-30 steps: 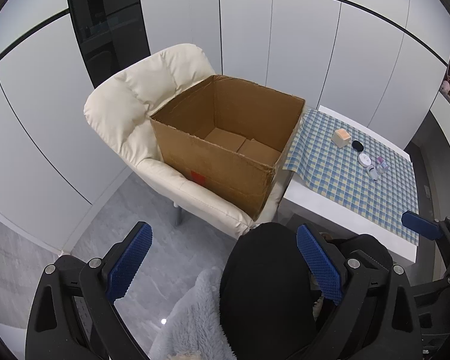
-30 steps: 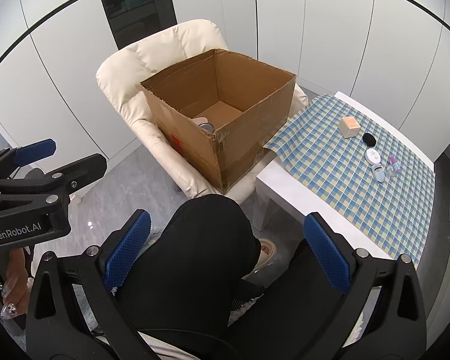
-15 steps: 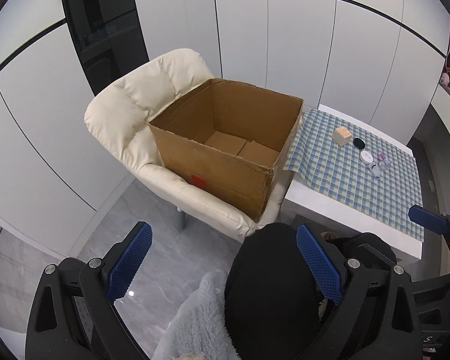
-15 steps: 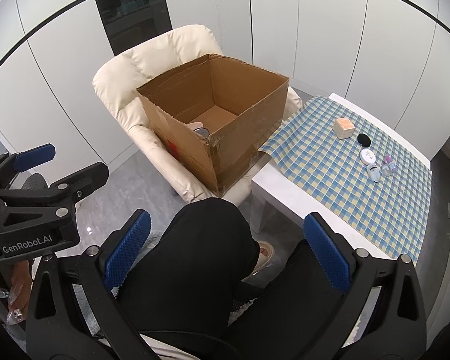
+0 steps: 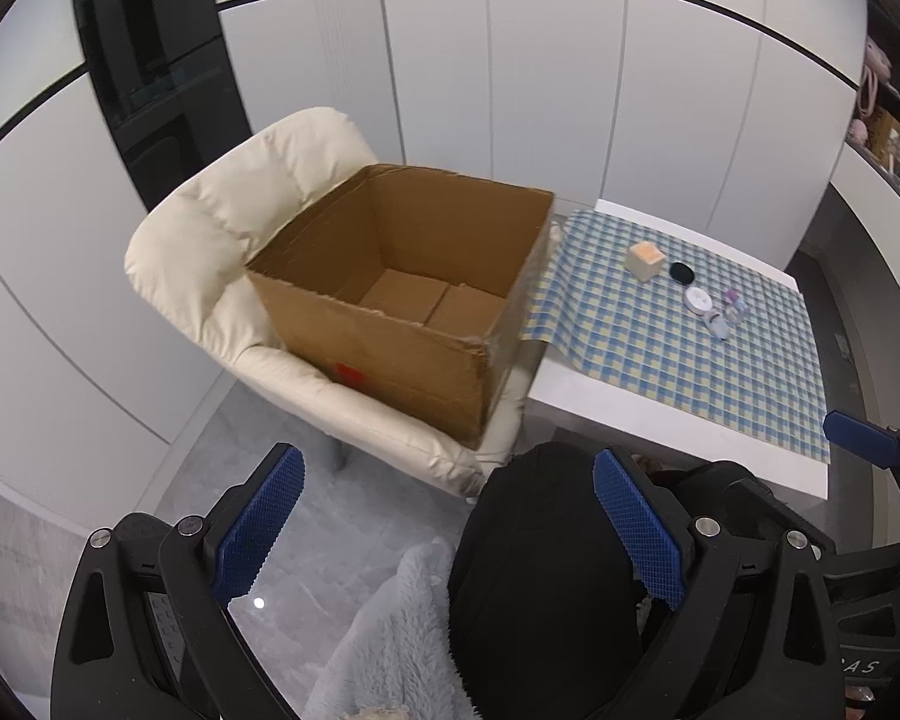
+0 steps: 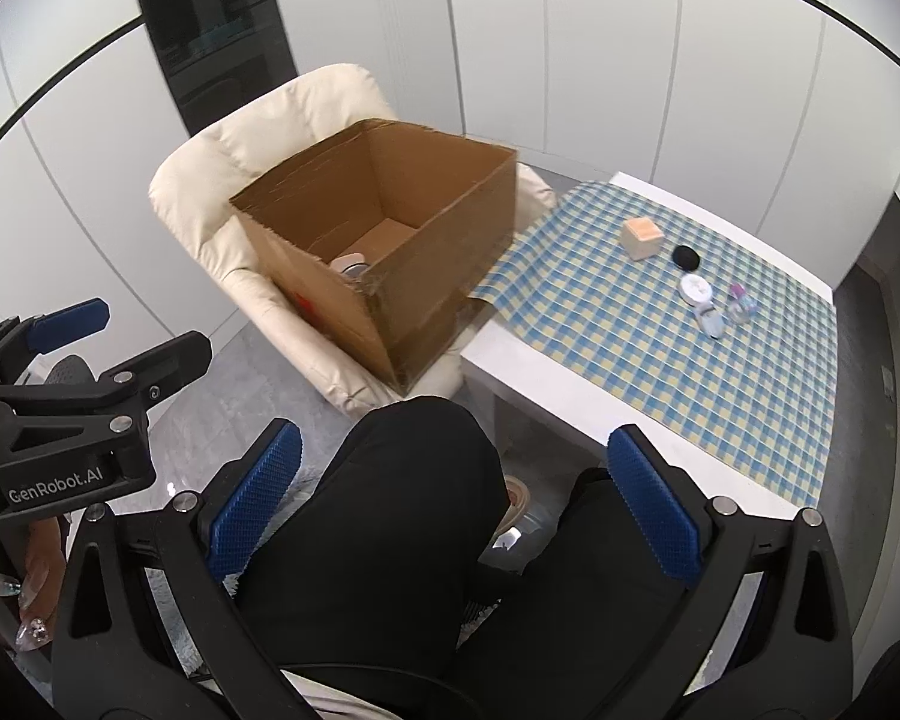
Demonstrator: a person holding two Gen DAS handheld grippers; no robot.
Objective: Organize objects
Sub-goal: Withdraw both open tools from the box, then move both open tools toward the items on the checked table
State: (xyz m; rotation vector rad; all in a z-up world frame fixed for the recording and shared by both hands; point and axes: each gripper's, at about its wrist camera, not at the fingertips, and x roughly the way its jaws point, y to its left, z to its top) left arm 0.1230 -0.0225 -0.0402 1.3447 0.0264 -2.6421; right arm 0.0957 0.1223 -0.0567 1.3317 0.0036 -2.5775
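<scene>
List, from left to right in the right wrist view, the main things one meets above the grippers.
Left gripper → cream armchair → cardboard box → tan cube → black round lid → white round jar → small clear bottle.

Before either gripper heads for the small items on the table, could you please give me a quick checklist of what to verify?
1. Left gripper open and holding nothing: ok.
2. Right gripper open and holding nothing: ok.
3. Cardboard box open on top, sitting on the cream chair: ok.
4. Room in the box: ok; only a round object shows near one wall.
5. Items on the checked cloth standing apart: ok for the small cube and black disc; not ok for the white jar and small bottles, which crowd together.
6. Clear route to the table: cannot tell; the person's knee sits below both grippers.
</scene>
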